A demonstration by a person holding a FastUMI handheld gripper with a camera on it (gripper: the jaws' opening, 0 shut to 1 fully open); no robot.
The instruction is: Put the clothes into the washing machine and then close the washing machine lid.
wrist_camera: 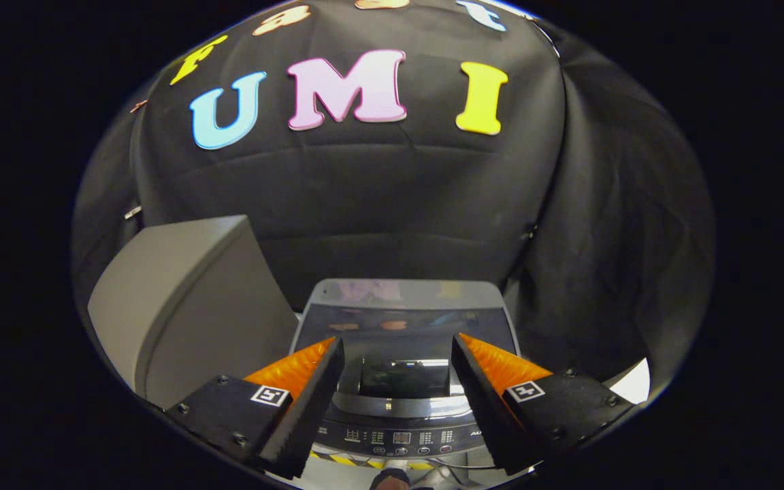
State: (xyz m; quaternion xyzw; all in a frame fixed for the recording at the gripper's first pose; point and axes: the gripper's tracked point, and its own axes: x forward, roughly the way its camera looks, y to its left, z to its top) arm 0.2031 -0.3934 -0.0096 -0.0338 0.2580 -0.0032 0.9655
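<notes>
Gripper (pixel 397 381) fingers spread wide, holding nothing — washing machine (pixel 402 408) sits just ahead and below, its dark lid (pixel 402 333) and control panel (pixel 399 435) framed between them.

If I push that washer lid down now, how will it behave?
The lid looks rigid and glossy, so the open gripper may slip on it. Seemingly hinged at the washer back, it should swing, perhaps dropping shut.

Small washing machine (pixel 399 401) on the surface, lid down, grey box (pixel 181 306) just beside it
</notes>
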